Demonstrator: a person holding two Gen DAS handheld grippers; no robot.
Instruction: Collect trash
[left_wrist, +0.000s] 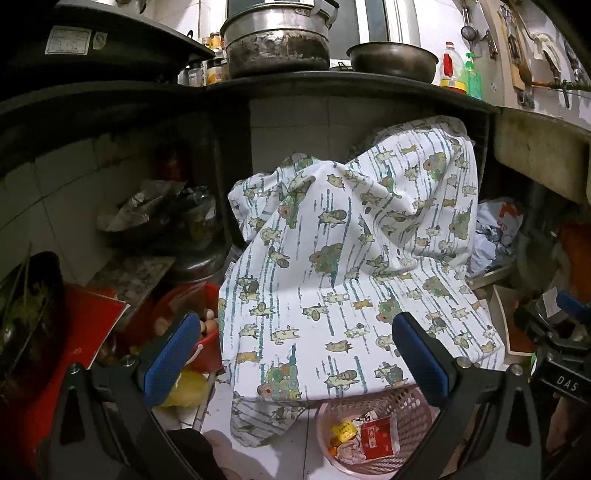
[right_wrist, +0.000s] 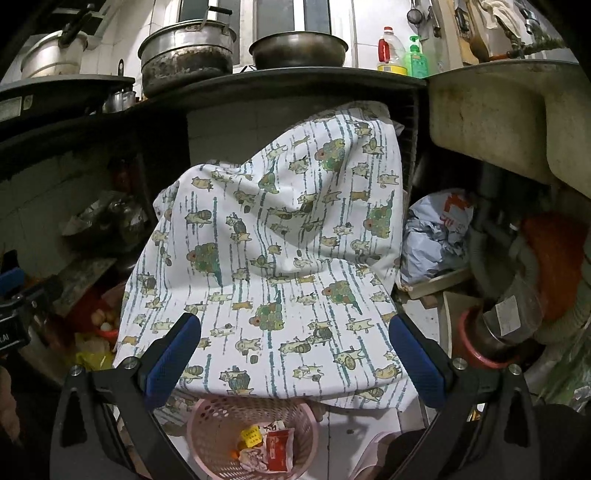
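Hovering at the bottom of both frames, the left gripper (left_wrist: 295, 354) and the right gripper (right_wrist: 295, 350) each stand with jaws spread wide and nothing between the blue pads. Low in the centre of each view sits the pink basket (right_wrist: 207, 439) on the floor, already holding trash (right_wrist: 266, 443): a red packet, a yellow scrap and pale wrappers. A patterned cloth (right_wrist: 273, 258) fills the middle of the frames, its lower hem draping over the basket's far rim.

No loose trash shows clearly outside the basket, so the step in hand is probably finding the next piece. Doing it well means scanning the cluttered edges first, such as the crumpled plastic bag (right_wrist: 436, 236) at mid-right. Approach one item with jaws wide, close on a firm fold, and avoid snagging the cloth hem when dropping over the basket.
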